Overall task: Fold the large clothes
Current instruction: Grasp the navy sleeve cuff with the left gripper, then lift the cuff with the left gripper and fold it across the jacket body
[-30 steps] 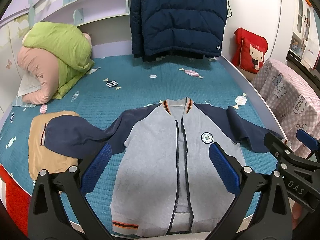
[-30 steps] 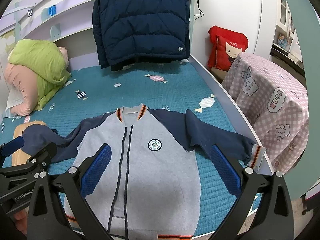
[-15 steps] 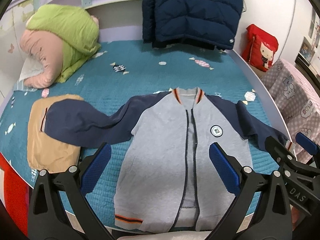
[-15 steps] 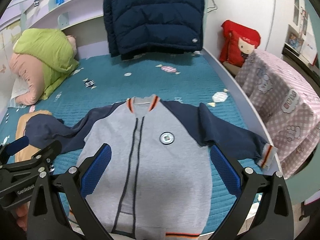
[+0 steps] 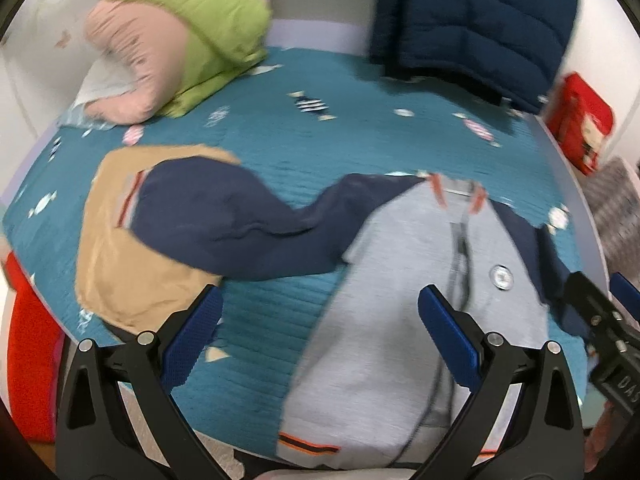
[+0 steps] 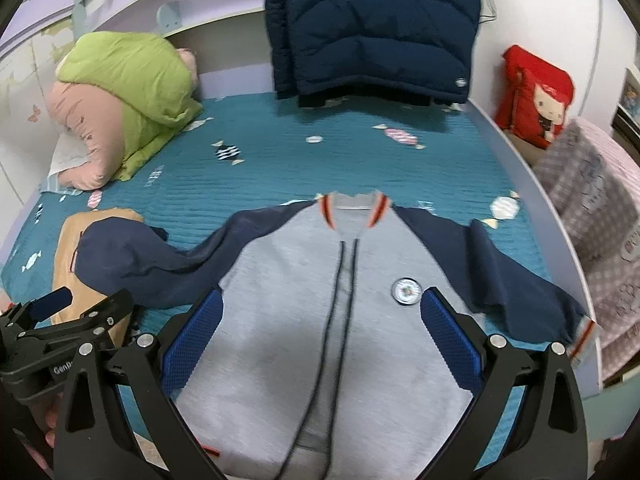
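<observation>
A grey jacket with navy sleeves lies flat and face up on the teal bed, collar away from me, zip closed. It also shows in the left wrist view. Its left sleeve stretches out over a folded tan garment. Its right sleeve reaches the bed's right edge. My left gripper is open and empty above the jacket's left side. My right gripper is open and empty above the jacket's front. Each gripper shows at the edge of the other's view.
A green and pink quilt bundle lies at the bed's far left. A dark blue puffer coat hangs over the far end. A red cushion and a pink checked cloth stand to the right of the bed.
Both grippers have moved forward and lower towards the jacket. The left one has swung left, so the left sleeve and tan garment now sit nearer its centre. The jacket has not moved.
</observation>
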